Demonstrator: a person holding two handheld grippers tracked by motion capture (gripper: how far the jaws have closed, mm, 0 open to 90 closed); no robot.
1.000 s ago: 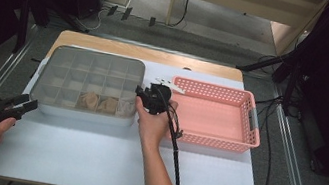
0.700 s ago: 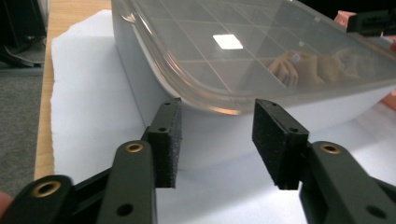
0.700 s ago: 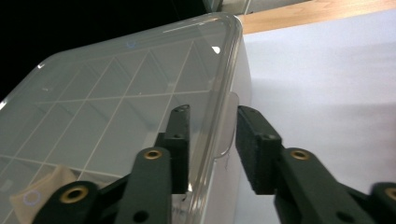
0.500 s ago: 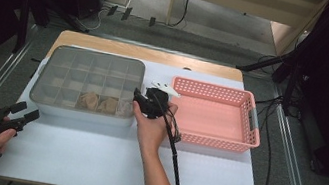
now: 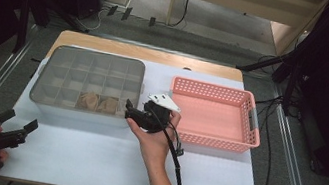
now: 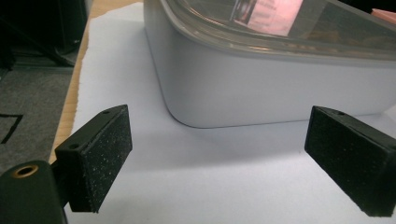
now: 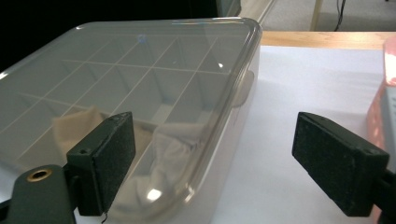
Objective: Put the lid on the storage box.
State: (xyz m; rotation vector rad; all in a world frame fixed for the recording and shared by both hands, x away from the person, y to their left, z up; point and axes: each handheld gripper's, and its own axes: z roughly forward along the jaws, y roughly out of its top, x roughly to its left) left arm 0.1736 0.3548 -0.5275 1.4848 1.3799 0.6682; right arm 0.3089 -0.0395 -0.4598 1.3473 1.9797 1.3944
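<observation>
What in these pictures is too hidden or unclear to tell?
- Beige cloth items in the grey divided box: kind unclear, hazed by the clear lid, high and right gripper views.
- Pink plastic basket: cut off at the right gripper view's right edge.
- Box's far end: cut off, left gripper view.

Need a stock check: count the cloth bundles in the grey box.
2: one cloth and another cloth, in neighbouring compartments of the box's front row. The lid's glare could hide more.

One grey compartment box [image 5: 87, 85] with a clear lid sits at the tabletop's left side, with two beige cloth bundles [image 5: 99, 103] inside it. One pink basket [image 5: 215, 112] sits at the right side. Two tools are present: the left tool [image 5: 20, 124] and the right tool [image 5: 130, 109].
</observation>
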